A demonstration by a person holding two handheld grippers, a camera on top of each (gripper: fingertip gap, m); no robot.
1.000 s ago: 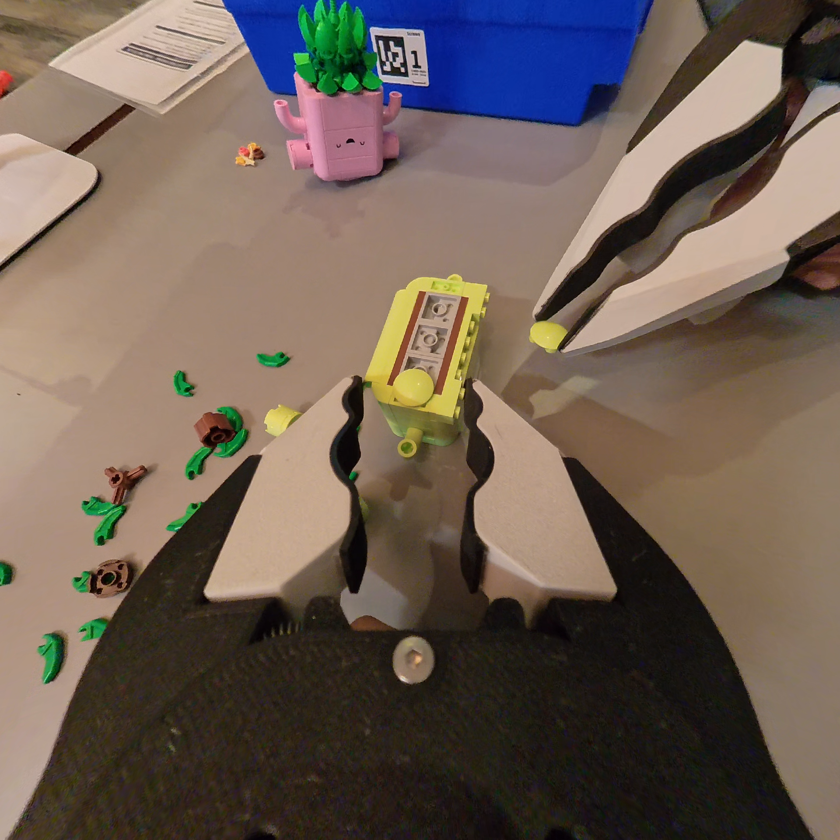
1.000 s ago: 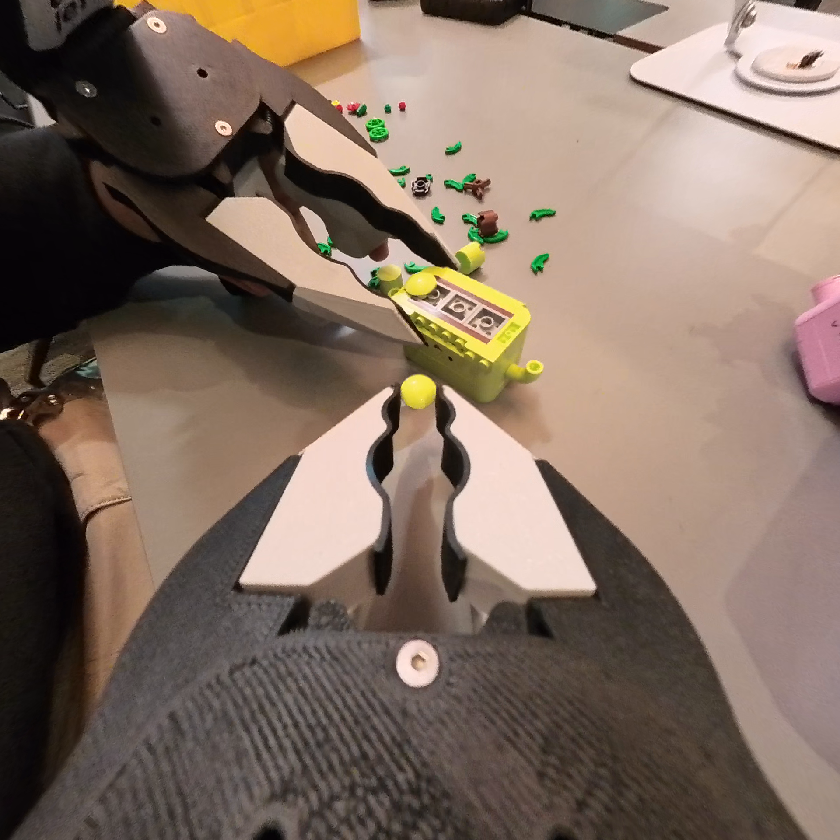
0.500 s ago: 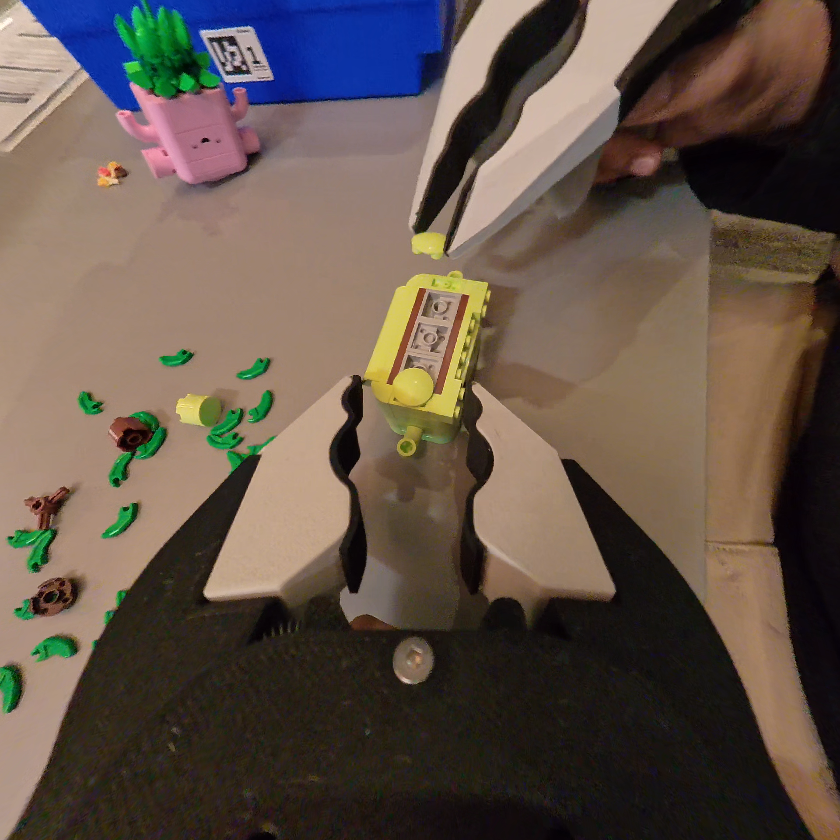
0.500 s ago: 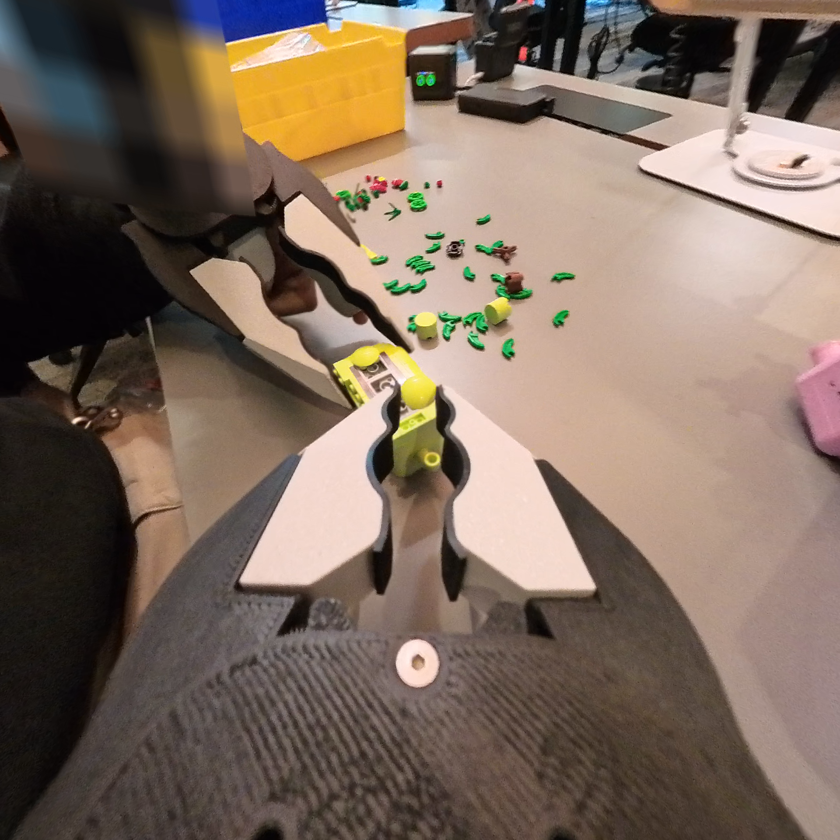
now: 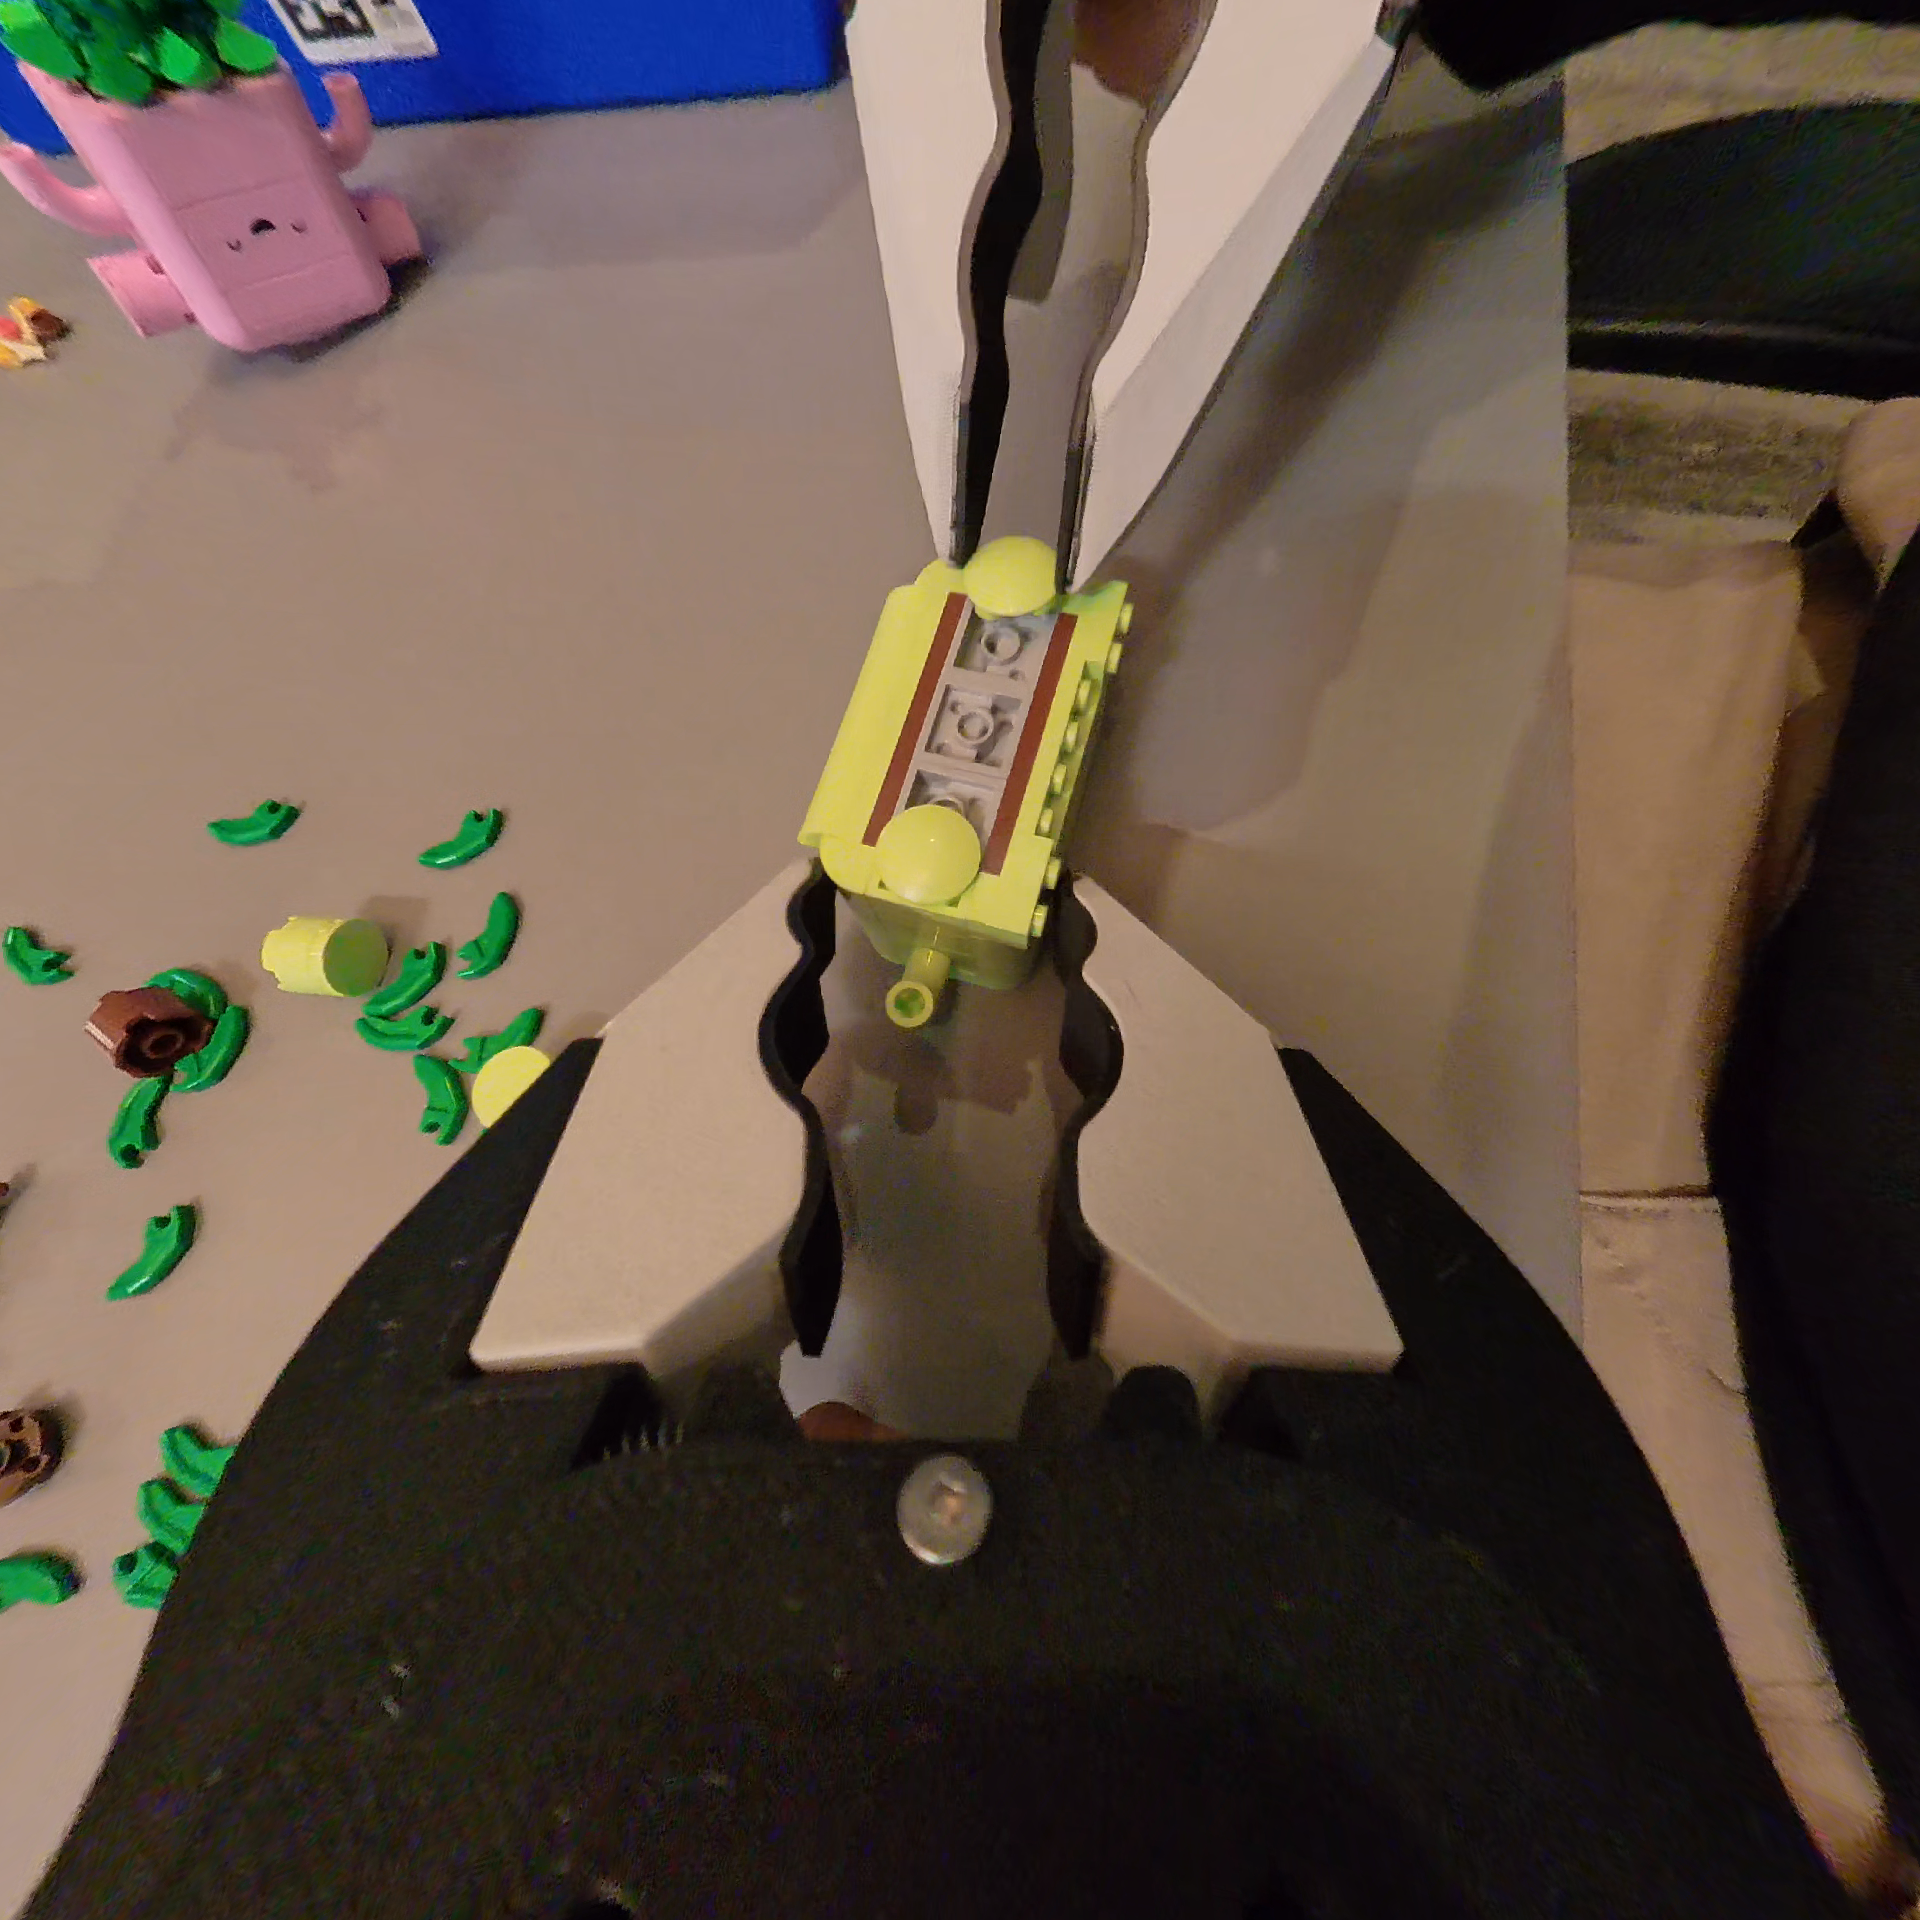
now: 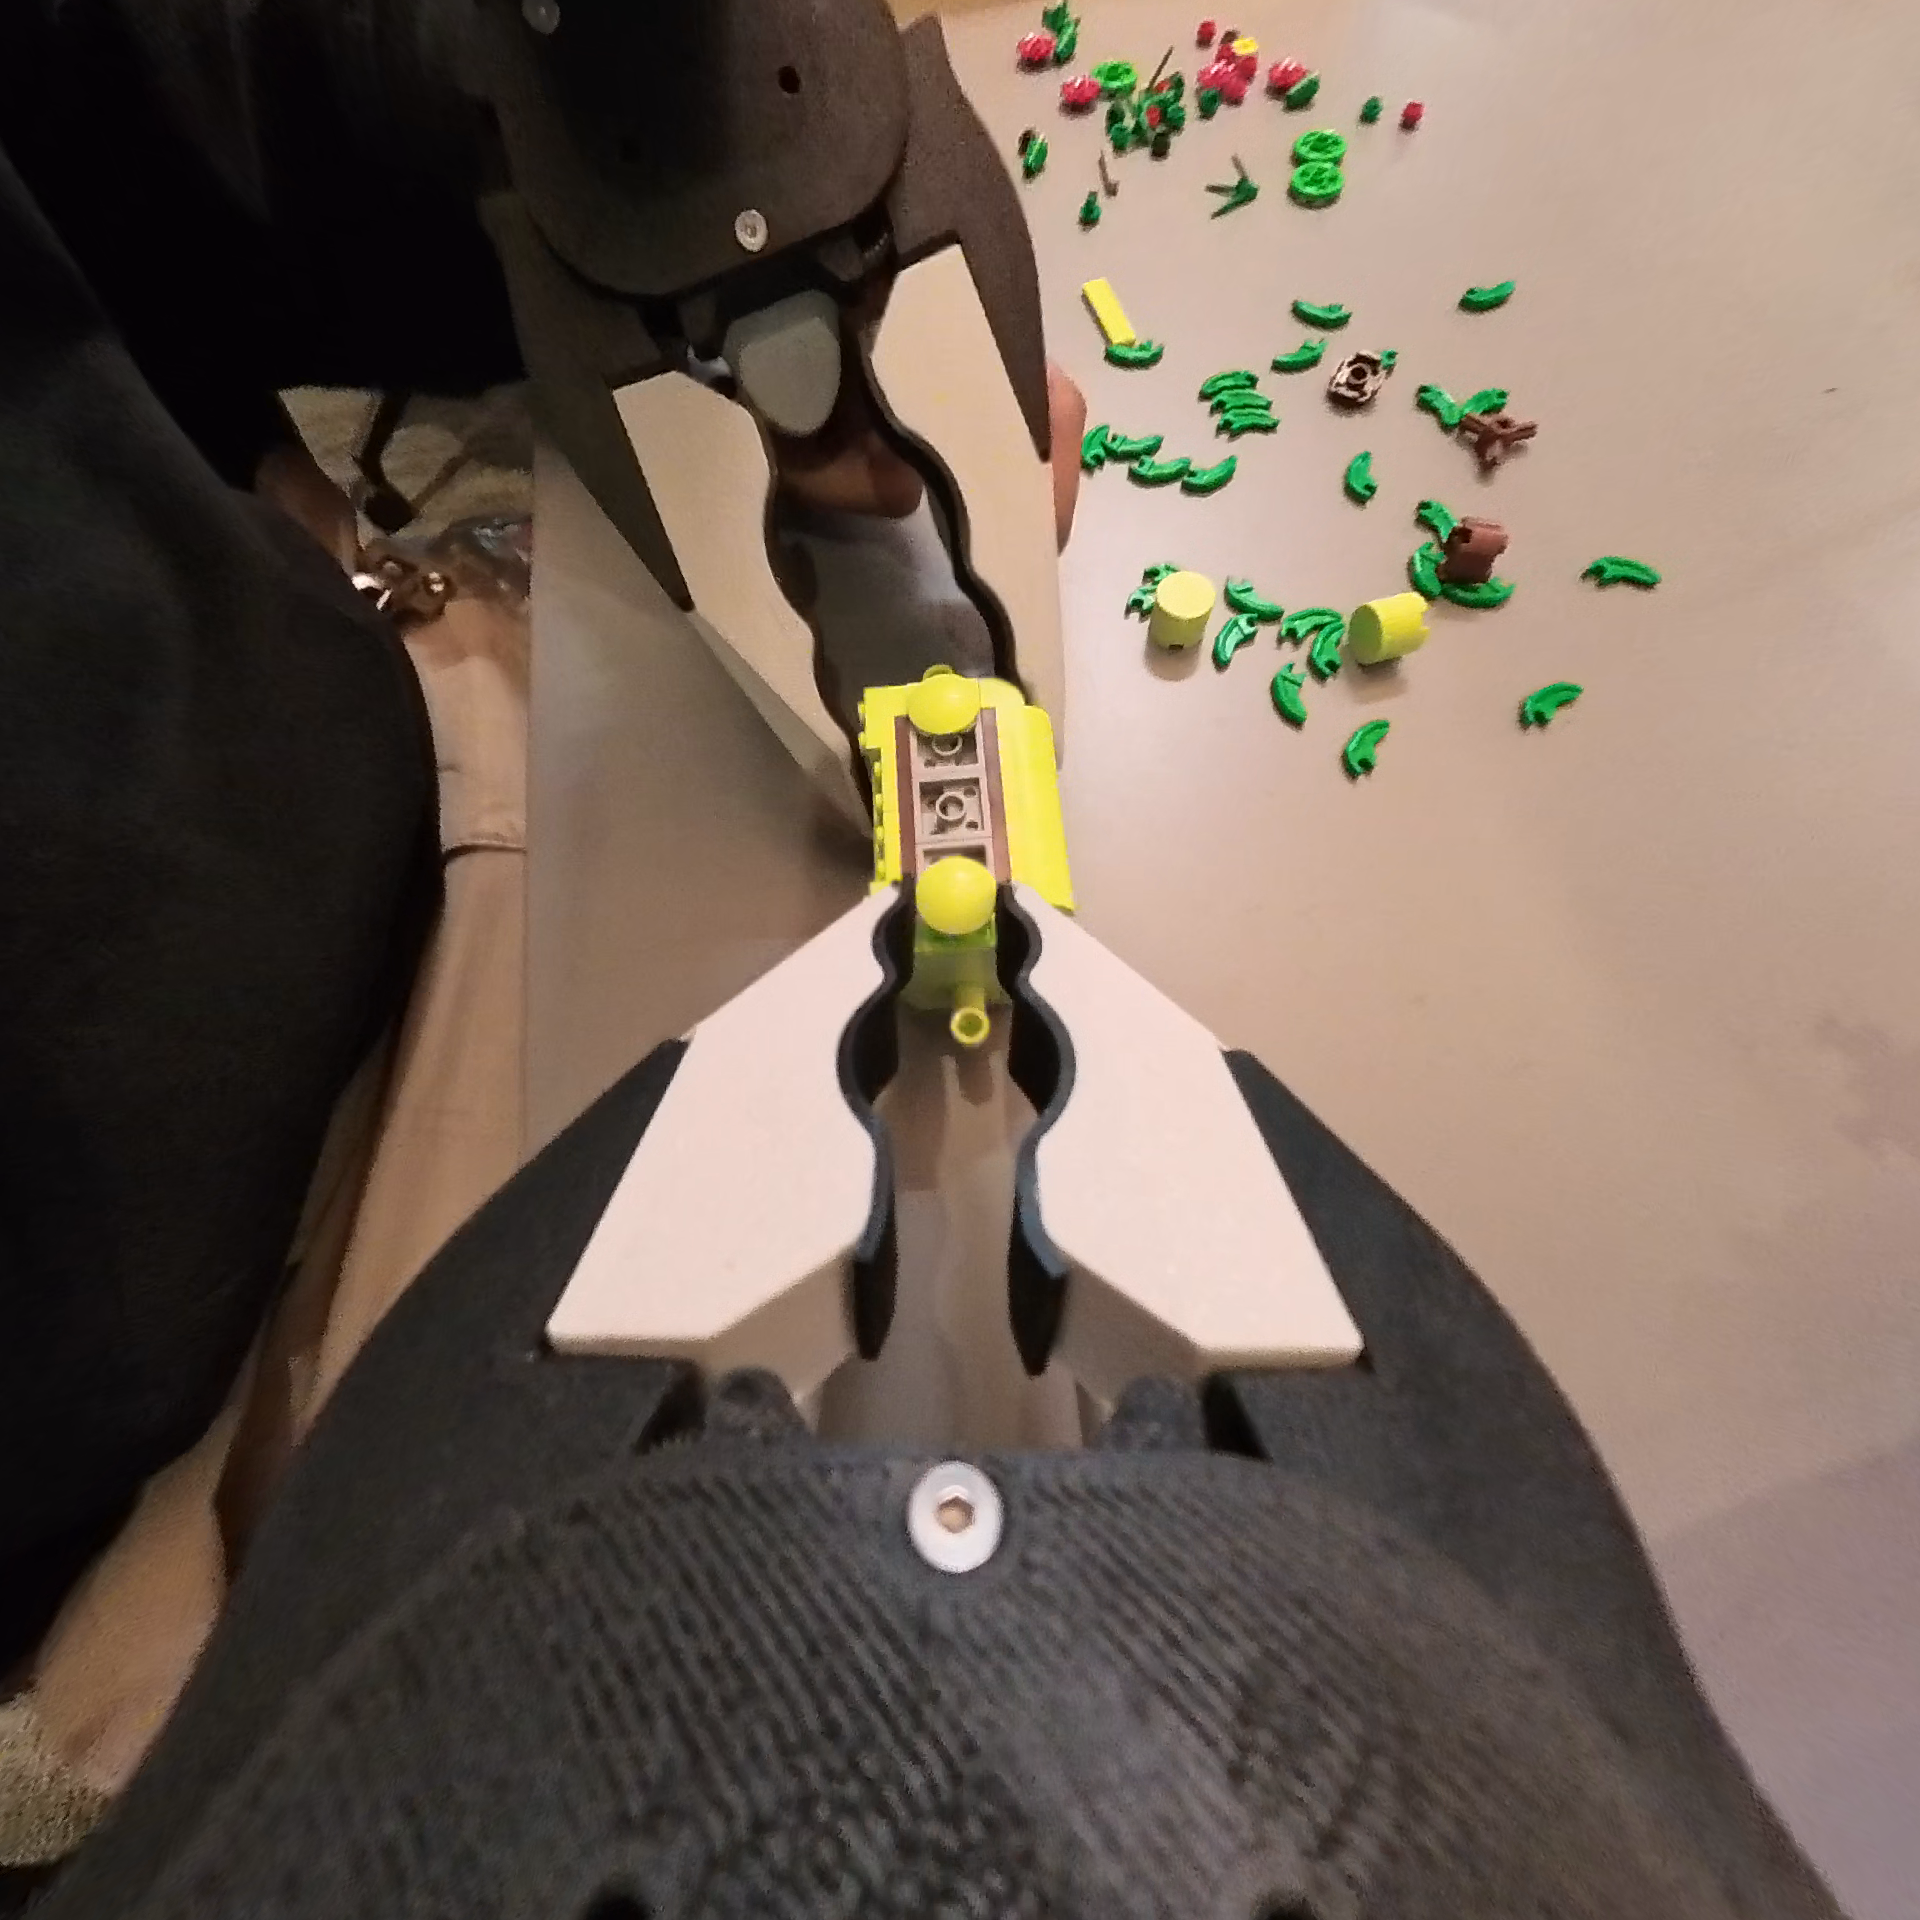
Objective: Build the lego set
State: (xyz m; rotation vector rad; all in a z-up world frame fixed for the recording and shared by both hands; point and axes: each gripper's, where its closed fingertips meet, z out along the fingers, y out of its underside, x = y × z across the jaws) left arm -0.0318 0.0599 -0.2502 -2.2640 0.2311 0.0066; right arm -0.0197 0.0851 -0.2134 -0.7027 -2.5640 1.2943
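Note:
A lime lego block (image 5: pixel 966 727) with a grey and brown studded top lies lengthwise between the two grippers, near the table's edge. My left gripper (image 5: pixel 940 904) is shut on its near end, where one lime dome (image 5: pixel 925 852) sits on top. My right gripper (image 5: pixel 1015 556) comes in from the far side, shut on a second small lime dome (image 5: pixel 1010 574) that touches the block's far end. In the right wrist view the right gripper (image 6: pixel 954 914) holds this dome (image 6: pixel 954 899) at the near end of the block (image 6: pixel 1029 800).
A pink lego planter (image 5: pixel 218 197) with green leaves stands in front of a blue bin (image 5: pixel 623 42). Loose green leaves (image 5: pixel 416 997), lime cylinders (image 6: pixel 1179 613), brown pieces (image 5: pixel 145 1039) and red bits (image 6: pixel 1226 78) are scattered on the grey table (image 5: pixel 520 571). A person's lap lies beyond the table's edge. The gap from one gripper's tips to the other's is roughly 5 centimetres. The pink lego planter (image 5: pixel 218 197) is about equally far from each gripper, around 20 centimetres.
My right gripper has carried the lime dome from beside the block to its far end and lowered it onto the top. My left gripper has turned with the block toward the table's edge.

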